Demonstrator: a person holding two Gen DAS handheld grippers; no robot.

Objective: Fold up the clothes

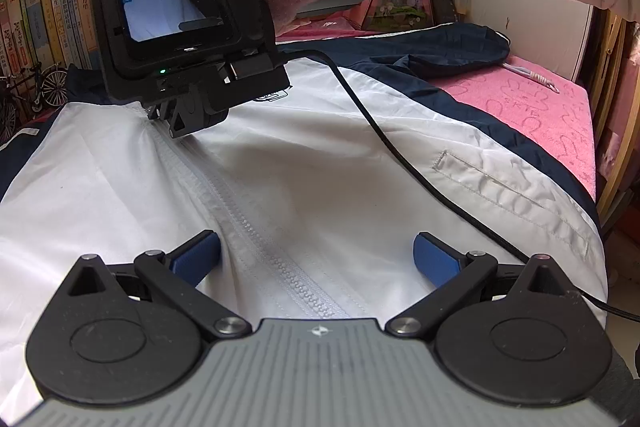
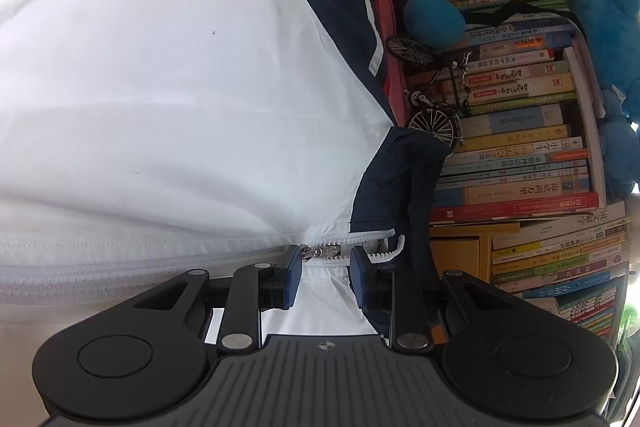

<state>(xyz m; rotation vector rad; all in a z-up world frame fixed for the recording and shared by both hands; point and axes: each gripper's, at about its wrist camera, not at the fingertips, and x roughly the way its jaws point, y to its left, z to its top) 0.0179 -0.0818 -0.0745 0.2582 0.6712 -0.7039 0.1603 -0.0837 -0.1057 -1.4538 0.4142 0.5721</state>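
Jacket (image 1: 320,155) lies flat on pink bed (image 1: 532,107), zip (image 1: 256,227) closed. Left tongs (image 1: 316,259) spread wide over zip near hem, w/ nothing gripped. Right tongs (image 2: 325,267) narrowly parted around zip pull (image 2: 326,251) at collar; books (image 2: 520,147) beyond.

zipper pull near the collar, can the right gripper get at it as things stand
Probably yes. The zipper pull lies bare on the white jacket, just ahead of the right gripper, in line with the gap between its parted blue pads. Nothing covers it.
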